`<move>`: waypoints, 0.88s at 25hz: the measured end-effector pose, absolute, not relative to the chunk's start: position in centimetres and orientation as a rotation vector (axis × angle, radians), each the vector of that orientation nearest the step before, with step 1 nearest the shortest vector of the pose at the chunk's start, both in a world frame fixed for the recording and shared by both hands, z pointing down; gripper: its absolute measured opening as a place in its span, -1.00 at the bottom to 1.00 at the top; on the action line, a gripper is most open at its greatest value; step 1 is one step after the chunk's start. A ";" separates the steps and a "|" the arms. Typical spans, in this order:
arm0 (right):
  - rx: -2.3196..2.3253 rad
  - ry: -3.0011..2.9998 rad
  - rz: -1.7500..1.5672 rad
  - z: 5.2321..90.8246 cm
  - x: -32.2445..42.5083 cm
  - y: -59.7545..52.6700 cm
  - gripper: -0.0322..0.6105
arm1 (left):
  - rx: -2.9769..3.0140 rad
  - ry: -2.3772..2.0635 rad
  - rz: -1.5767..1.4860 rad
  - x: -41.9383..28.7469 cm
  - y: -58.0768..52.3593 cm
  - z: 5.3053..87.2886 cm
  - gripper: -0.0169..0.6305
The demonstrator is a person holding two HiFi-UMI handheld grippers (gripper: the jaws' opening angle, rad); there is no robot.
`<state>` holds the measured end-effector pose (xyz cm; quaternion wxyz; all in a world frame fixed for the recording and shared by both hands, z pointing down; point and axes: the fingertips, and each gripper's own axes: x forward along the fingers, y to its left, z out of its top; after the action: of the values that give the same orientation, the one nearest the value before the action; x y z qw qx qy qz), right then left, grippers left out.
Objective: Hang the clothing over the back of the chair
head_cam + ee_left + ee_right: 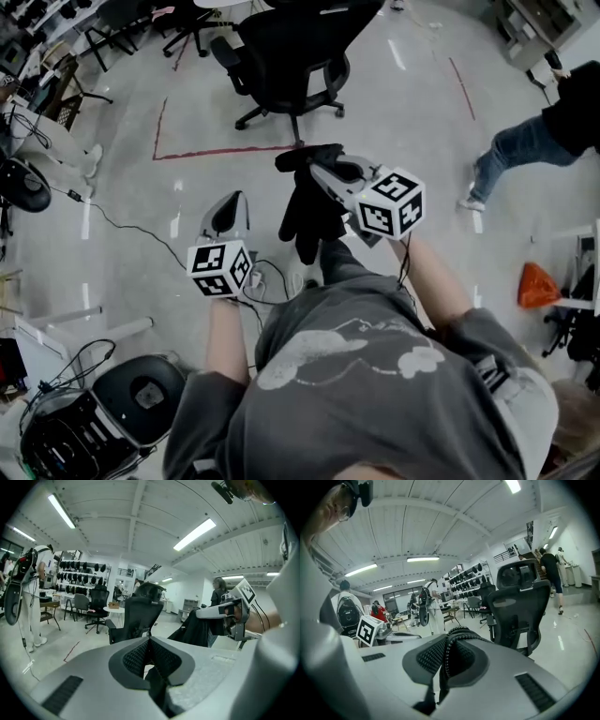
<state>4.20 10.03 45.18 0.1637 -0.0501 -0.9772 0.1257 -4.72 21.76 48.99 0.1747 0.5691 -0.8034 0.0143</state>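
The black mesh office chair (298, 49) stands ahead of me on the grey floor, its back (520, 605) facing the grippers; it also shows in the left gripper view (136, 617). My right gripper (316, 169) is shut on the black clothing (309, 214), which hangs limp below the jaws, short of the chair. In the right gripper view a corded hem of the clothing (448, 654) is pinched between the pads of the right gripper (449, 639). My left gripper (232, 200) is lower and to the left, shut with nothing in it (150, 641). It looks toward the hanging clothing (197, 630).
A red tape line (220, 151) marks the floor before the chair. A person in jeans (530, 141) walks at the right, near an orange bag (538, 286). Cables and a dark round base (141, 394) lie at the lower left. More chairs and a round table (115, 609) stand behind.
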 end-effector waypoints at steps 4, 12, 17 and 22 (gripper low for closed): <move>-0.244 -2.787 0.360 45.4 1.3 7.4 -0.90 | 1.573 -2.300 0.068 -6.2 18.5 49.1 -0.94; -0.518 -2.787 0.367 43.6 -4.7 -0.5 -0.90 | 1.459 -2.373 0.125 -10.5 9.2 46.9 -0.94; -0.665 -2.778 0.319 42.5 -9.0 -2.3 -0.90 | 1.394 -2.448 0.132 -14.1 6.8 45.1 -0.94; -0.742 -2.790 0.284 41.5 -13.7 -4.2 -0.90 | 1.321 -2.515 0.109 -18.0 5.2 43.9 -0.94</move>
<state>-13.74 -4.15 41.46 0.1200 -0.2538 -0.9549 0.0971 -18.03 5.23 43.93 0.1489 0.4596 -0.8747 0.0379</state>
